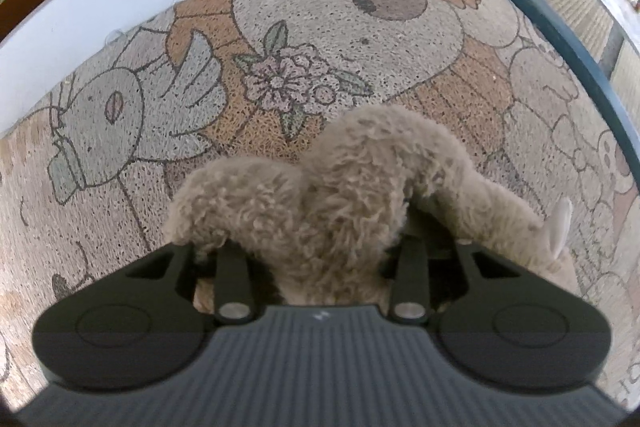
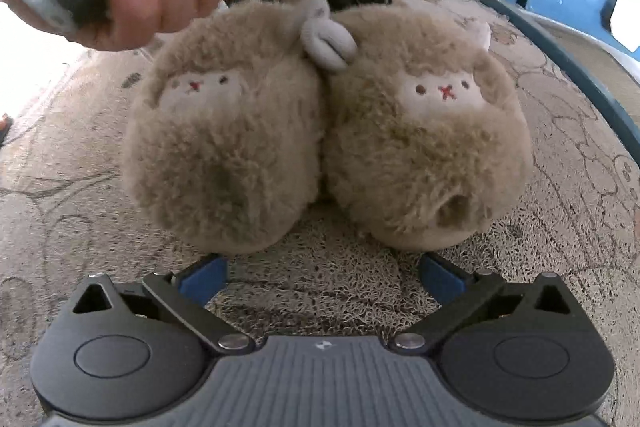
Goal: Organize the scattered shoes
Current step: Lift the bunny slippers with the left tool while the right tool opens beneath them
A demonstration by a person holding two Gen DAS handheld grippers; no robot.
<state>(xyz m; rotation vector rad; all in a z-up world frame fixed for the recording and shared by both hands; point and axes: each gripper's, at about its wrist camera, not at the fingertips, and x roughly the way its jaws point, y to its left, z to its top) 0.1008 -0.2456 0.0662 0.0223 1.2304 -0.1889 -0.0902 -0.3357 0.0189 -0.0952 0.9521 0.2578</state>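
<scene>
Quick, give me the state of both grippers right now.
Left gripper: fingers buried in the fluffy slipper from behind; whether they grip it cannot be told.
Right gripper: wide open, holding nothing, just in front of the two slippers' toes.

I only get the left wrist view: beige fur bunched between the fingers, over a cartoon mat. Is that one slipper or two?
Observer: Two. The right wrist view shows the first slipper and the second slipper side by side, touching, toes toward that camera.
Operator: Any markings on them?
Observer: Each has a small sewn sheep face on top, with dot eyes and a red cross stitch.
Operator: Where is the right gripper?
Observer: The right gripper is open and empty, just short of the toes, with only mat between its blue pads.
</scene>
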